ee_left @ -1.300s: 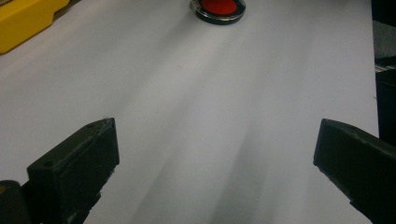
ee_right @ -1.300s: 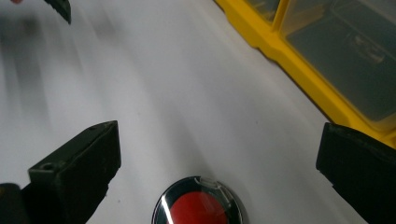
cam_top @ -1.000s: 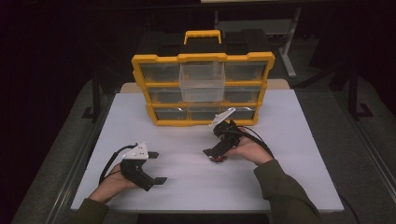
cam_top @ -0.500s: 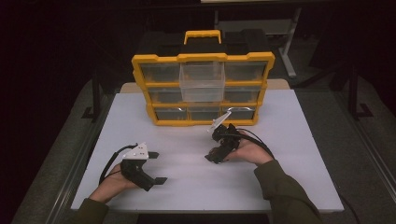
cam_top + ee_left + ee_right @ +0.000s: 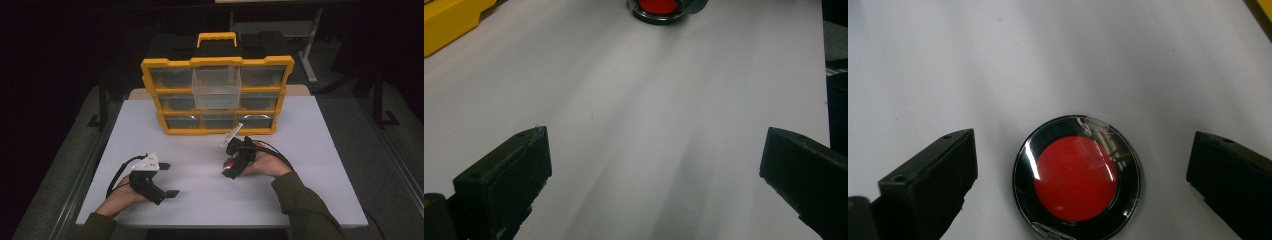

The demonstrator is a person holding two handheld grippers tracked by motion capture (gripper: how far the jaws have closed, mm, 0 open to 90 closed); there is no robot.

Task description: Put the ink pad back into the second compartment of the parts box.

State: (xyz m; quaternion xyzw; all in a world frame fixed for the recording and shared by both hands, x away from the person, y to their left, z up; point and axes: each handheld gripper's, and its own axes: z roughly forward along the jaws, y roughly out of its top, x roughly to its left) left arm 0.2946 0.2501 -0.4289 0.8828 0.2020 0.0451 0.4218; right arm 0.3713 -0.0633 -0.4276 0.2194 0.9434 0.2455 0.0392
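One red disc [image 5: 1076, 178] in a round black clear-lidded case, lying flat on the white desk [image 5: 310, 150] in front of one yellow drawer organizer [image 5: 217, 95]. Right tongs [image 5: 231, 167] wide open, straddling the disc, not touching. Left tongs [image 5: 168, 179] wide open, empty, well left of disc.

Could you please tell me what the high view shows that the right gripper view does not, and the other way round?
High view alone: the yellow drawer organizer with one clear drawer pulled out, the left hand-held gripper open near the table's front, and both forearms.

Right gripper view alone: the disc's black rim under a clear glossy cover, between its open jaws, untouched.

Shared: the round red disc, the white table, and the right hand-held gripper over the disc.
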